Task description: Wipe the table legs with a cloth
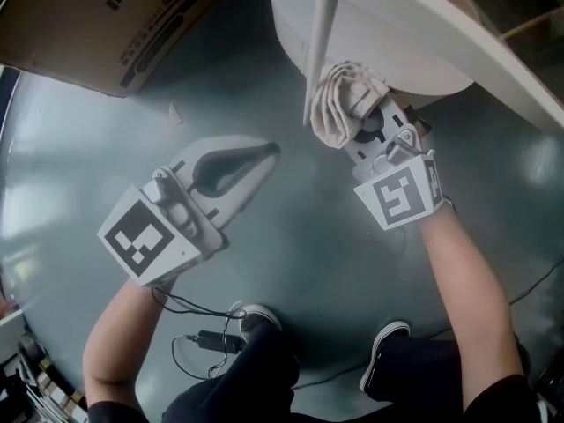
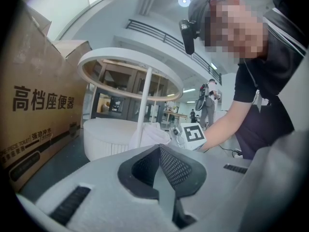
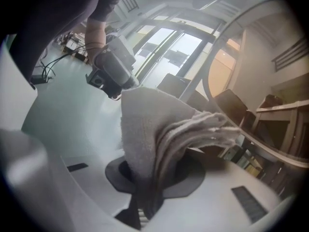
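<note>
While touching the white table leg (image 1: pixel 319 51), bunched cream cloth (image 1: pixel 339 100) clamped in right gripper (image 1: pixel 363 120) jaws, left gripper (image 1: pixel 263 152) jaws closed

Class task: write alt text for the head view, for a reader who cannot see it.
The right tongs clamp a bunched beige towelling cloth against the thin white table leg, seen from above. The left tongs hang shut and empty over the grey-green floor, near a brown cardboard box.

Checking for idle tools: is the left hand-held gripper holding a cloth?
No, the left hand-held gripper has its jaws together with nothing between them.
</note>
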The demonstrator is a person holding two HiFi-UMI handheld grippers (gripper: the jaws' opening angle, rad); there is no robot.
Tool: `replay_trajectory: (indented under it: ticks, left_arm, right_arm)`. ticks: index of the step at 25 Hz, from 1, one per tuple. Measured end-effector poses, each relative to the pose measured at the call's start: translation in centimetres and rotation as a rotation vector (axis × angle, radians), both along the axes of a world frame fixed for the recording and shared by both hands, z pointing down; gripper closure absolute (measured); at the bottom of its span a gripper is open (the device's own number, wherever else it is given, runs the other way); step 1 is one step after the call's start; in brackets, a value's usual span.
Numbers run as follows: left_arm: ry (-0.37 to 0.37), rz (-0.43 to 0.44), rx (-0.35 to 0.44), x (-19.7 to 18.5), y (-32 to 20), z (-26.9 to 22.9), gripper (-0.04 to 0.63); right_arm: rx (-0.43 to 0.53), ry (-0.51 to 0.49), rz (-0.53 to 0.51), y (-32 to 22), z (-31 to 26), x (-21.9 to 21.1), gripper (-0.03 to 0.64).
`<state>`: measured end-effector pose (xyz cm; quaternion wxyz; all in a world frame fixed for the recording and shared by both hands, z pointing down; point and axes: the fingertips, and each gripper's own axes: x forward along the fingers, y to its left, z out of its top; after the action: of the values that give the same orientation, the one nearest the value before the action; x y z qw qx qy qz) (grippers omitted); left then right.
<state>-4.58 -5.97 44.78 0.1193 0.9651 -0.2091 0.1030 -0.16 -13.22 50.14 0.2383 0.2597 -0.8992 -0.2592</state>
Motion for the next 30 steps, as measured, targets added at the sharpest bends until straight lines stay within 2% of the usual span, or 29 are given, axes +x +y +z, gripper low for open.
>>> replay_trajectory:
  ticks: [11,16,18,22,26,30]
  left_arm:
    - [-0.015,-0.003,-0.029,-0.4,0.7,1.6,0.594]
    - [-0.074,0.01,-0.035,-0.2,1.1,3.9,0.594]
    - [-0.105,0.01,-0.049,-0.2,1.4,4.8,0.594]
    - [-0.104,-0.001,-0.054,-0.4,1.9,4.8,0.594]
    - [-0.086,-0.011,-0.052,0.1,2.9,4.6,0.594]
    - [-0.066,-0.009,-0.082,0.6,3.9,4.0,0.594]
  right_arm:
    - [-0.23,0.098,0.065,1.0,10.1,-0.2,0.545]
    - [-0.326,0.167,0.078,1.3,13.2,0.0,0.543]
    - [-0.36,0.205,0.059,1.6,14.1,-0.1,0.543]
    - [-0.408,0.376,-0.063,3.1,16.4,-0.1,0.543]
    - [-0.57,0.327,-0.093,5.6,15.4,0.9,0.543]
    - [-0.724,0.25,-0.126,7.8,11.2,3.1,0.543]
